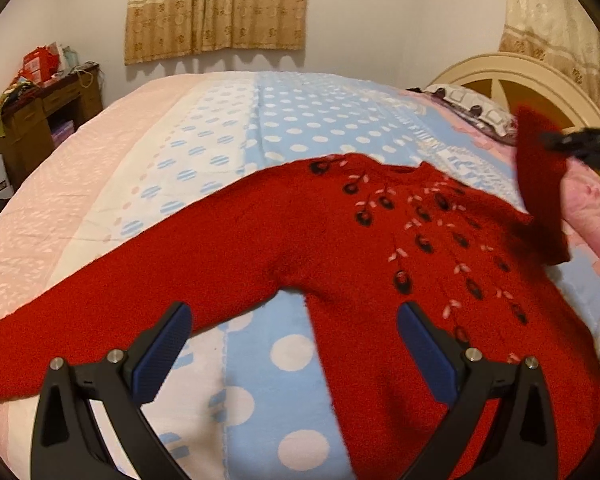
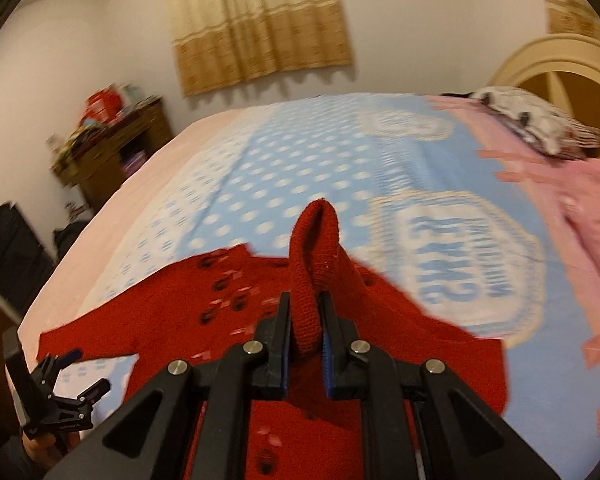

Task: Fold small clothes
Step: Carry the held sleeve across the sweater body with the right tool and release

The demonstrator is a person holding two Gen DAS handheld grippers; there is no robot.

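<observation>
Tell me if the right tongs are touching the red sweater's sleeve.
Touching. The right wrist view shows the right tongs shut on the sleeve of the red sweater, its knit pinched between both pads and lifted off the bed.

Bare bed lies open beyond my red sweater; its raised sleeve blocks my right, pillow and headboard behind.
</observation>
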